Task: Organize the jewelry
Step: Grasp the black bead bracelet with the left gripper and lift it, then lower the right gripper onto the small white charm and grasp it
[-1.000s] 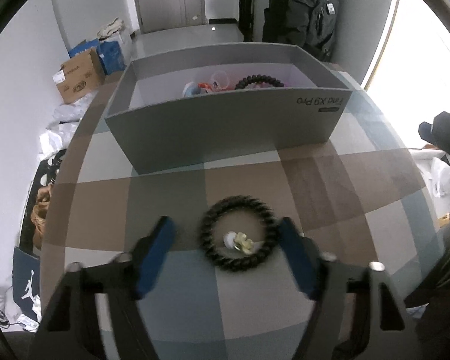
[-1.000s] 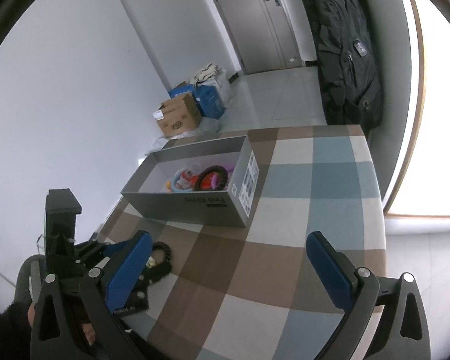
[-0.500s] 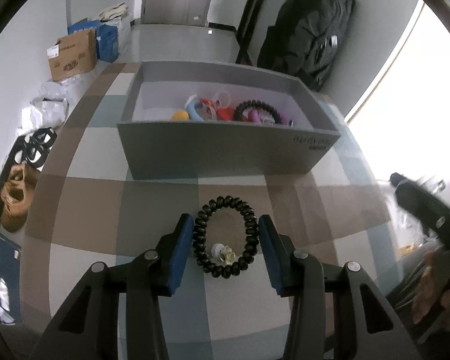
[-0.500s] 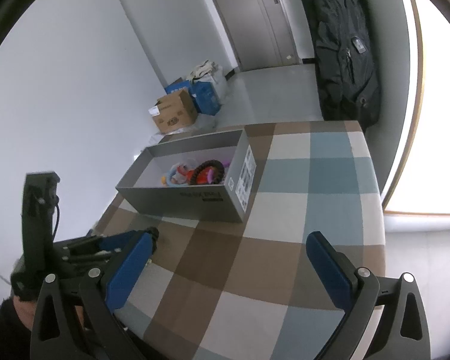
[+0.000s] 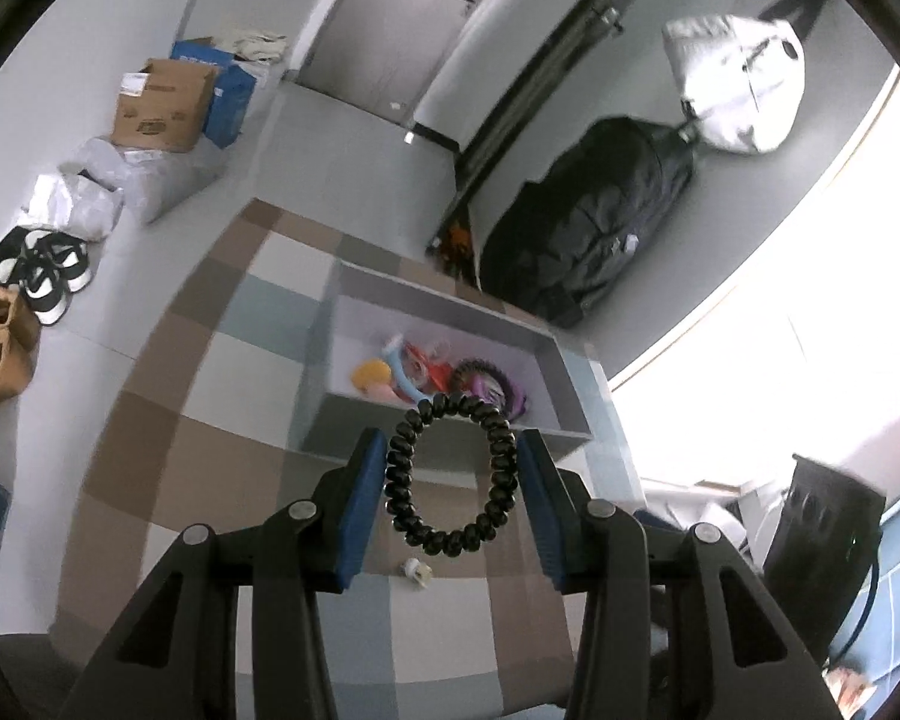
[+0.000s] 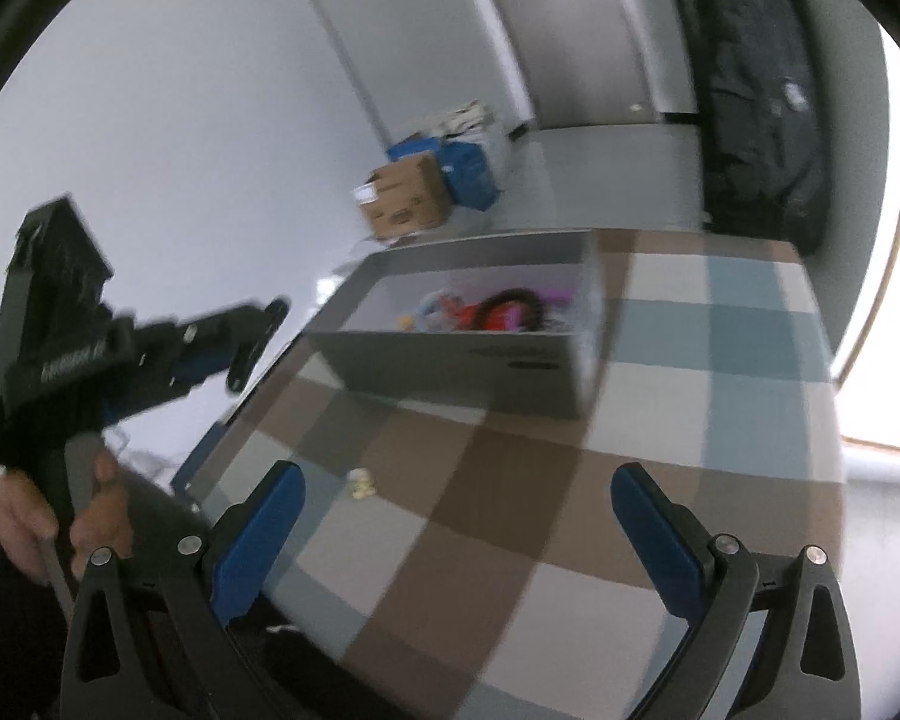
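Checked table (image 5: 222, 468), grey box (image 5: 561, 372) of trinkets near its far edge, left gripper (image 5: 450, 474) pinching black coil bracelet (image 5: 451, 474) lifted clear, small pale charm (image 5: 416, 570) on the cloth, right gripper (image 6: 450, 534) spread wide, nothing between.

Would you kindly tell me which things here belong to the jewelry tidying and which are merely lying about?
Part of the job:
- black coil bracelet, clamped in the left gripper
- small pale charm left on the checked table
- gray box holding colourful pieces

Lying about:
- cardboard box
- black backpack
- shoes
- white bag
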